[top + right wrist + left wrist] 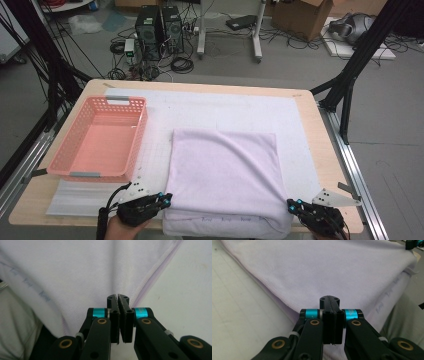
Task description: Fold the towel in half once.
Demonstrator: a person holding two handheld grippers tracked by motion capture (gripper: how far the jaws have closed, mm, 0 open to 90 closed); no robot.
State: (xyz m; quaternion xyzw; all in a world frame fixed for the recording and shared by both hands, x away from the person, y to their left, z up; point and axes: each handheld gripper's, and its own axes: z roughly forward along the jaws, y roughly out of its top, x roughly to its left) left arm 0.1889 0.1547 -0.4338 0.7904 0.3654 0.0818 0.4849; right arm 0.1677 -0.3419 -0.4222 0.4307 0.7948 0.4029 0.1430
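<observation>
Both tongs sit at the near edge of the table, one at each front corner of the folded cloth. Left gripper (165,199) is at the near left corner, and in the left gripper view (329,300) its jaws are pressed flat together with nothing between them, tips resting just over the pale fabric. Right gripper (291,204) is at the near right corner; in the right gripper view (118,298) its ridged jaws are also closed against each other, no cloth pinched, tips poised beside the stitched hem.

Lavender cloth (225,170) lies folded into a rough square on the white mat (225,107), its near edge hanging slightly over the front of the table, with faint handwriting on the lower layer. A hand (125,229) shows under the left gripper at the bottom edge.

Left of the cloth, close beside it, a pink plastic basket (82,130) sits on the mat. Beyond the wooden table (310,115), computer towers (160,25), tangled cables and a cardboard box (300,15) stand on the grey floor.
</observation>
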